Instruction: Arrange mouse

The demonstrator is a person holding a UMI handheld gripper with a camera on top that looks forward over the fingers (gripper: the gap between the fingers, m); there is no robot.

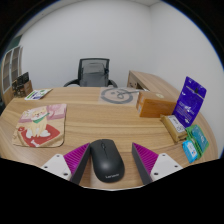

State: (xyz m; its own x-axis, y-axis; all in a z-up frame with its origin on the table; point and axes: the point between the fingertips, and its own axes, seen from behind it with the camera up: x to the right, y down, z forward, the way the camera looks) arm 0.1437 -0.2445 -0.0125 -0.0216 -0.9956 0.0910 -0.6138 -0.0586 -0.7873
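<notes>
A black computer mouse [106, 163] lies on the wooden desk [100, 120] between my two fingers, with a gap at each side. My gripper [112, 162] is open, and its magenta pads [148, 160] stand to the left and right of the mouse. A mouse mat [39, 125] with a cartoon dog picture lies on the desk beyond the fingers to the left.
A purple box [189, 100] and a brown box [157, 104] stand at the right, with small packets [194, 142] in front of them. A grey office chair [93, 72] is behind the desk. A round logo [119, 95] marks the desk's far middle.
</notes>
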